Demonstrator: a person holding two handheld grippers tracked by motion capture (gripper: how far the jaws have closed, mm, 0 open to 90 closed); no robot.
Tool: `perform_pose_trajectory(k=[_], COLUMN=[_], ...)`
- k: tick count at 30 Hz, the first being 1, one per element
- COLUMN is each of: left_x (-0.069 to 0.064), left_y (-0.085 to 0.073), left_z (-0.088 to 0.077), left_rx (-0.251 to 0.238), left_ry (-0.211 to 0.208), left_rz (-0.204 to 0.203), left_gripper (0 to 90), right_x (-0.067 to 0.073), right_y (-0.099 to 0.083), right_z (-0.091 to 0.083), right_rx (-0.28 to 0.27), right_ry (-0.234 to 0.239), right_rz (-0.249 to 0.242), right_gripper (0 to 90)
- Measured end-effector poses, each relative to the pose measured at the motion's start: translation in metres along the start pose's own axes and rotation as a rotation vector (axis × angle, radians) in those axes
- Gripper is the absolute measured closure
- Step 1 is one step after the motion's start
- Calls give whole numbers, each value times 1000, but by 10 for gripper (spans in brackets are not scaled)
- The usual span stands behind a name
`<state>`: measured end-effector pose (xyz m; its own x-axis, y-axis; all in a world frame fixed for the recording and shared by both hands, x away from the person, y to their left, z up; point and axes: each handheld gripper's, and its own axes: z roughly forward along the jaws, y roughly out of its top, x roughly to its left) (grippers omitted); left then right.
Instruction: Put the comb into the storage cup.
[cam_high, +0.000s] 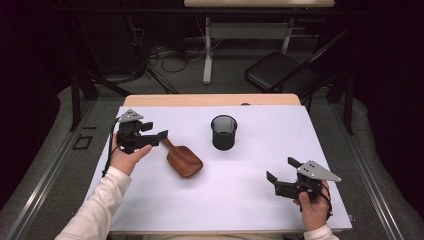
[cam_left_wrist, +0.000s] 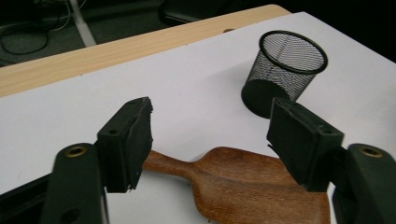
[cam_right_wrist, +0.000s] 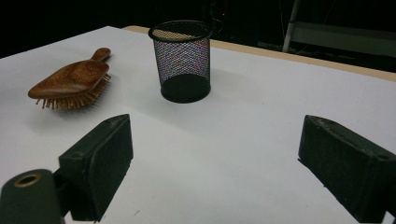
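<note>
I see a white desk (cam_high: 240, 200) with 2 hand-held grippers over it. My left gripper (cam_high: 159, 136) sits near the desk's left edge, its jaws parted with the handle of a wooden hairbrush (cam_high: 184, 160) between them; the pads are not pressing on the wood. The hairbrush lies bristles down, left of the desk's centre, its handle pointing toward the left edge and its broad back toward the near edge. A black mesh pencil cup (cam_high: 223, 132) stands upright, apart from the brush, toward the far edge at the centre. My right gripper (cam_high: 282, 169) rests near the desk's near right corner, jaws spread wide and holding nothing.
</note>
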<state>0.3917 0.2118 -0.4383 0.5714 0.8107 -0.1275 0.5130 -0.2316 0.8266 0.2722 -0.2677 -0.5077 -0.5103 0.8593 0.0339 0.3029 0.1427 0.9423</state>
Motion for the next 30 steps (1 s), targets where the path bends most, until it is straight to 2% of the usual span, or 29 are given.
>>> perform_pose_trajectory(k=[7, 16, 22, 30], left_x=[5, 10, 15, 21], left_y=[5, 8, 10, 9], left_z=[10, 25, 34, 44], left_rx=[27, 76, 83, 93], left_ry=[27, 35, 38, 65], left_rz=[-7, -62, -84, -100], left_gripper=[364, 394, 394, 408], right_x=[0, 0, 0, 0], right_y=[-1, -1, -2, -3], right_z=[1, 2, 3, 4], right_rx=[0, 14, 14, 21], right_ry=[2, 4, 5, 10], right_rz=[0, -3, -6, -3], right_gripper=[100, 106, 111, 121])
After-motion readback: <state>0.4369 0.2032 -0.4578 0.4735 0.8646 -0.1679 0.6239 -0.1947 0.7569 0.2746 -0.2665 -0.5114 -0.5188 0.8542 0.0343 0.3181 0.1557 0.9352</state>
